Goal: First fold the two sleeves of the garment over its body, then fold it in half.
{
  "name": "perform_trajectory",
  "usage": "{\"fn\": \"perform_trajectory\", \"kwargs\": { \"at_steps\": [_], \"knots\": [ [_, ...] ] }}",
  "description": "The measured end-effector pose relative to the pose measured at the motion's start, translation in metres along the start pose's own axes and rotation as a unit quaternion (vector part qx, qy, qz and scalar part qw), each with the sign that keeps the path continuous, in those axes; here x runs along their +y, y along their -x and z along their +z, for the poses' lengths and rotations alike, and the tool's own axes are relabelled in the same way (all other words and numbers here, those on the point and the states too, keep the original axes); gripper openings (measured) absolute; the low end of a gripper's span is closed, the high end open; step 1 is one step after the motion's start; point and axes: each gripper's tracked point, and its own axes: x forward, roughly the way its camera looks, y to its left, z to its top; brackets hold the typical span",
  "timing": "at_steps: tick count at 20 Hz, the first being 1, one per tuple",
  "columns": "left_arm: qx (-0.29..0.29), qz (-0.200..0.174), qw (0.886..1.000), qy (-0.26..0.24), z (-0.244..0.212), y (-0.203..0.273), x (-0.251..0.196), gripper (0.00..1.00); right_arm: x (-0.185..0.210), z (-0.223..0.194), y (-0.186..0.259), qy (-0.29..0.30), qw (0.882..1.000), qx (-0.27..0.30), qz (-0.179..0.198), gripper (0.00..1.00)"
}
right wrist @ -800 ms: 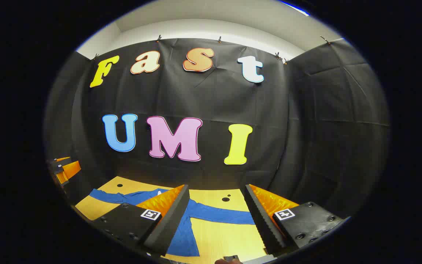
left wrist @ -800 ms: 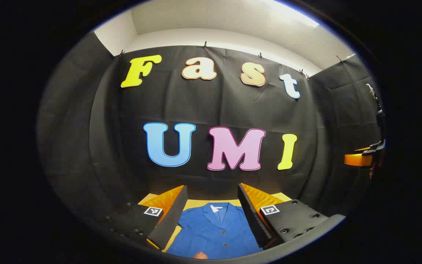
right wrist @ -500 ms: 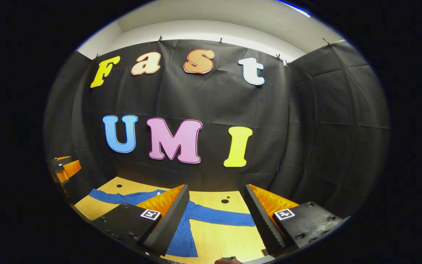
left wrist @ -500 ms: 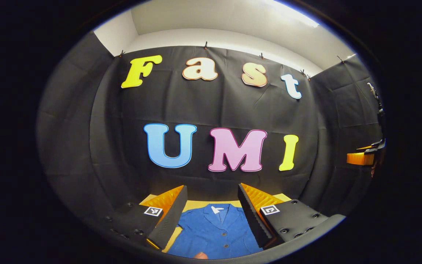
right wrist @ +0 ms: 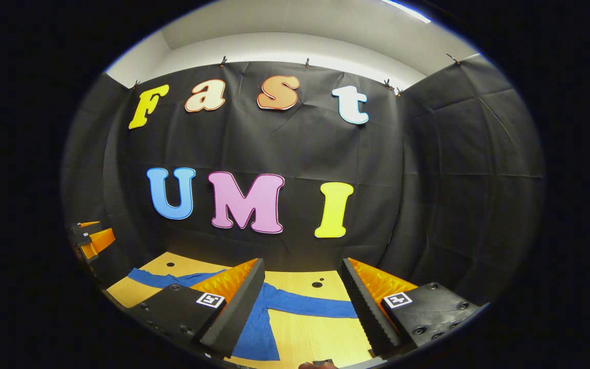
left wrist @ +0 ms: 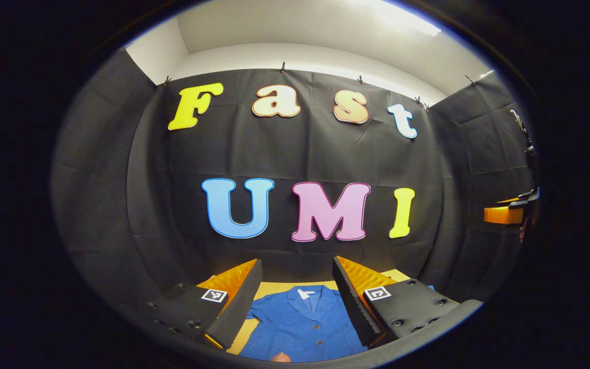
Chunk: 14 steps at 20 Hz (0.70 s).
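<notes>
Both grippers' jaws spread above the garment [left wrist: 300,323] spread seemingly flat on the table [right wrist: 315,333].

**No legible writing on my feeds**

I can read no word or number on anything within reach. Each finger of the left hand-held gripper [left wrist: 296,264] carries a square black-and-white coded marker [left wrist: 214,295], a pattern rather than writing. The right hand-held gripper [right wrist: 303,264] bears the same kind of marker on both fingers. Between the left hand-held gripper's fingers, a small white tag [left wrist: 303,293] sits at the collar of the blue garment [left wrist: 300,323], too small to read.
</notes>
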Motion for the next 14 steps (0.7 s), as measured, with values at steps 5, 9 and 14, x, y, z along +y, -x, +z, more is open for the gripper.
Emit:
{"fn": "perform_trajectory", "kwargs": {
  "at_steps": [5, 9, 14],
  "knots": [
    [-0.003, 0.016, 1.000, -0.002, -0.001, 0.008, 0.019, 0.80, 0.009, 0.002, -0.003, 0.002, 1.000, -0.001, 0.004, 0.96],
    [0.005, 0.018, 1.000, -0.004, -0.003, 0.009, 0.020, 0.80, 0.008, 0.003, -0.009, 0.009, 1.000, 0.004, 0.010, 0.96],
    [0.008, 0.024, 1.000, 0.000, -0.006, 0.008, 0.023, 0.80, -0.014, 0.008, -0.022, 0.018, 1.000, 0.024, -0.004, 0.96]
  ]
}}
